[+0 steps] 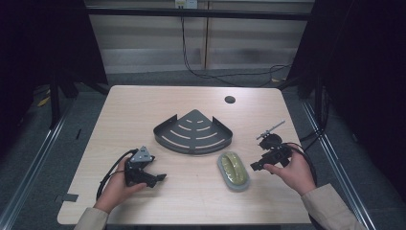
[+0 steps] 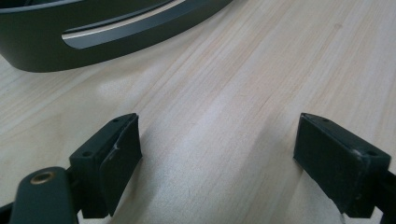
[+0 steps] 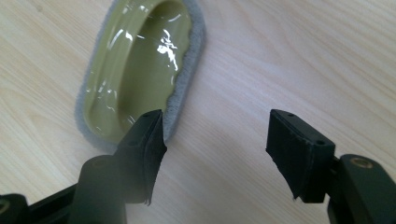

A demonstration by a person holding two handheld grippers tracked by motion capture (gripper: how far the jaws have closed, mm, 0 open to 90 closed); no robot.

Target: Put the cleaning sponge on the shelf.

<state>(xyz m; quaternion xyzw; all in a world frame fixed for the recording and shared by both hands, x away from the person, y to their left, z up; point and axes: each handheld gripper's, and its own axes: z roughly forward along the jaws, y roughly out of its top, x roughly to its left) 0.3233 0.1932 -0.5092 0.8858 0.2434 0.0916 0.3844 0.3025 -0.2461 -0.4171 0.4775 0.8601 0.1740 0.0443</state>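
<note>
Olive-green oval scrubber (image 1: 233, 170) with a grey fuzzy rim lies flat on the tabletop (image 1: 143, 105), right of centre and toward the person's edge. Its long axis runs near-to-far, leaning a little so the far end sits slightly further left than the near end. A raised glossy handle runs along that same axis on top.

Just beyond it, near the middle of the tabletop, sits a black metal corner shelf (image 1: 194, 132), a quarter-round tray with curved slots; its pointed corner faces away from the person and its curved front wall faces the scrubber, close to it but apart.

The right gripper (image 1: 255, 166) is held just right of the scrubber, pointing left toward it. In the right gripper view its jaws stand wide apart with nothing between them, and the scrubber (image 3: 140, 70) lies ahead beside the left-hand jaw.

The left gripper (image 1: 160, 178) is held low at the left, well apart from the scrubber, pointing right. Its jaws are also spread wide and empty over bare wood, with the shelf's slotted wall (image 2: 107, 32) ahead in the left gripper view.
</note>
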